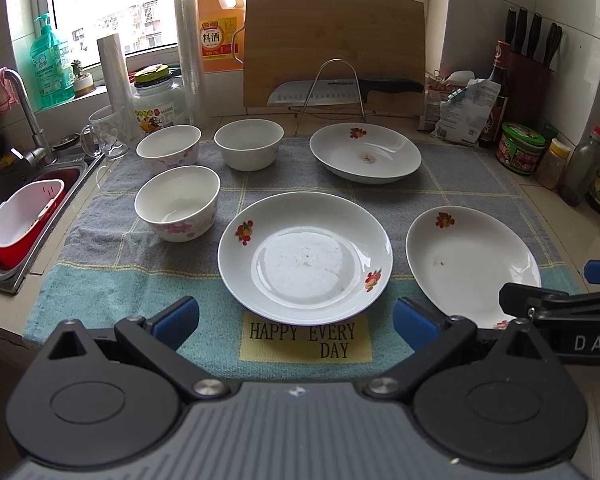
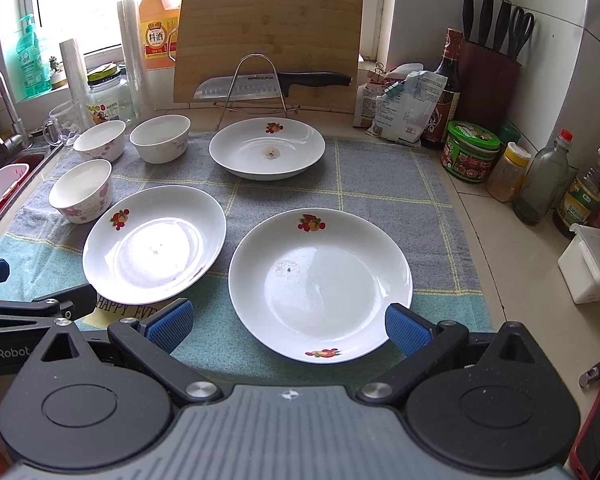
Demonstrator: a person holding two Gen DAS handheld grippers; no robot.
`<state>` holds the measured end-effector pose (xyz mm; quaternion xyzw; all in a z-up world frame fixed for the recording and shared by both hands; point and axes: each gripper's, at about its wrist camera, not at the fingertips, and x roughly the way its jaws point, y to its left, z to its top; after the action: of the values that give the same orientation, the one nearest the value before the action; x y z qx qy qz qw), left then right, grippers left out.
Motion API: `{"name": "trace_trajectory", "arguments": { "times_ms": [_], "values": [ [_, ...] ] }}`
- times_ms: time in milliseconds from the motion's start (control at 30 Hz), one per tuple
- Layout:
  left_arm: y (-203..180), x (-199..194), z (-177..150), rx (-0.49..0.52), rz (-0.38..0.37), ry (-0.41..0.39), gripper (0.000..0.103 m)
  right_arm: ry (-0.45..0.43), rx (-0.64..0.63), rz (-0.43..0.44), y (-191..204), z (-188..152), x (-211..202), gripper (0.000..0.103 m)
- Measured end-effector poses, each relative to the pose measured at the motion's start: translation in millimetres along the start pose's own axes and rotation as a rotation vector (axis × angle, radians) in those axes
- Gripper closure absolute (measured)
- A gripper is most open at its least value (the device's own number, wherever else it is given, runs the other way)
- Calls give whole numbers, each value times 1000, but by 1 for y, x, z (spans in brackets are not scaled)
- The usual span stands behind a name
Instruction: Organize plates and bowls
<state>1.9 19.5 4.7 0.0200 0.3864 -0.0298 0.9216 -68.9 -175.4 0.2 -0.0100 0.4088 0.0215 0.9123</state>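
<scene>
Daylight from the window falls on a tiled counter [image 1: 540,200] spread with a grey and teal towel [image 1: 100,280], which bears three plates and three bowls. Taking the cutting board [image 1: 332,40] at the back as landmark: the far plate [image 1: 365,152] lies just in front of it, near the wire rack [image 1: 336,88] and the knife [image 1: 340,90] resting across the board. The middle plate [image 1: 304,252] sits nearer the camera, straight out from the board, and the right plate [image 1: 472,264] lies beside it, apart from it, toward the board's right end. Two bowls stand left of the board's foot, bowl one [image 1: 168,152] and bowl two [image 1: 249,142], close but not touching; bowl three [image 1: 177,202] stands in front of them, just left of the middle plate.

All the dishes are upright and separate, none stacked.

Low before the middle plate, the left hand-held gripper [image 1: 296,324] has its jaws spread wide and holds nothing. Facing the right plate [image 2: 320,280], the right hand-held gripper [image 2: 288,326] also gapes open and empty; its right pad overlaps the plate's near rim in view, though I cannot tell whether they touch.
</scene>
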Motion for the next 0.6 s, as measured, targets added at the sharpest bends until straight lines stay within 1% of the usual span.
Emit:
{"name": "trace_trajectory", "arguments": {
  "times_ms": [433,600],
  "values": [
    [14,2,1,24,-61,-26,1,-31,11,-13,10,0,-5,0],
    [18,2,-1,53,-127,-57,1,-68,8,-2,13,-1,-11,0]
  ]
}}
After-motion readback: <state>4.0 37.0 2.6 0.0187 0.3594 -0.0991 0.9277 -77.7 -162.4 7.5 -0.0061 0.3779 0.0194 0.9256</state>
